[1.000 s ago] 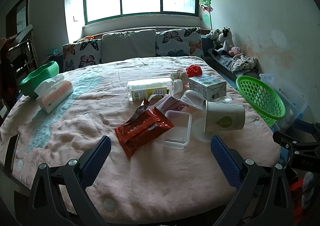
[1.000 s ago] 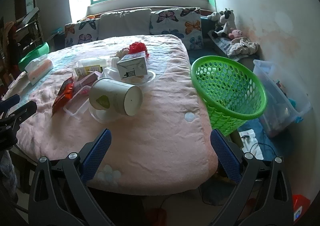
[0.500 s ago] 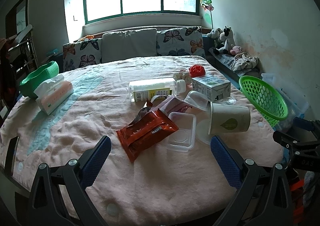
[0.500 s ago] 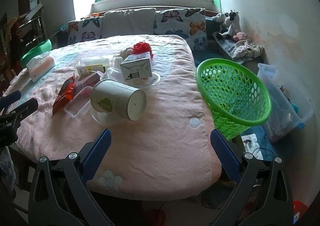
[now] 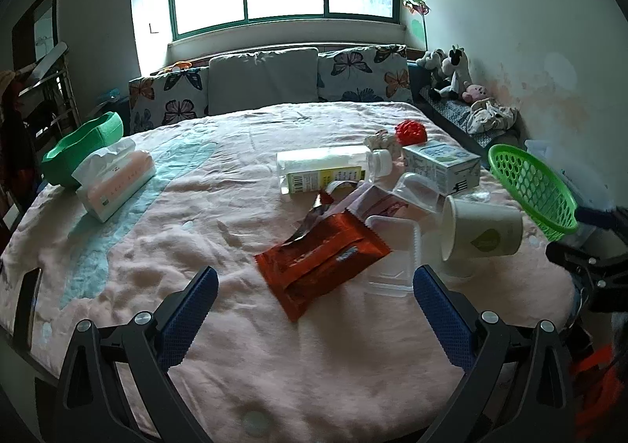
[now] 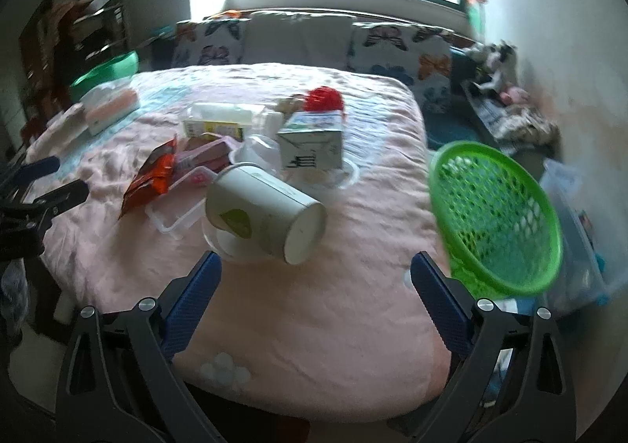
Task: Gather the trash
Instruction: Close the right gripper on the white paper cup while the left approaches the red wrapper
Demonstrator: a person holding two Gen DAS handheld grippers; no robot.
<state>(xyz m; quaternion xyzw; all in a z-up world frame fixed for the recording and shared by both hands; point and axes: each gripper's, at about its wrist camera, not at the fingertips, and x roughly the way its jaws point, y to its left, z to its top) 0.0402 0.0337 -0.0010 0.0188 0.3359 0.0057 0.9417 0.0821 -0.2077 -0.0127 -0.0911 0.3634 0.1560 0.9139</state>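
Observation:
Trash lies in a heap on the pink blanket (image 5: 165,246): an orange-red wrapper (image 5: 322,258), a clear plastic tray (image 5: 394,250), a tipped white paper cup (image 5: 481,233) (image 6: 263,213), a plastic bottle (image 5: 325,170), a small carton (image 5: 441,166) (image 6: 312,146) and a red crumpled ball (image 5: 411,132). A green mesh basket (image 5: 533,187) (image 6: 494,215) stands off the bed's right edge. My left gripper (image 5: 312,293) hovers open just short of the wrapper. My right gripper (image 6: 314,282) hangs open just before the cup, holding nothing.
A tissue box (image 5: 114,180) and a green basin (image 5: 82,152) sit at the bed's left side. Cushions (image 5: 263,79) line the far edge under the window. Soft toys (image 5: 451,74) and a clear storage bin (image 6: 577,231) crowd the right wall.
Both grippers have moved forward toward the trash heap. The right wrist view has swung left and closer to the paper cup, with motion blur. Nothing has been grasped.

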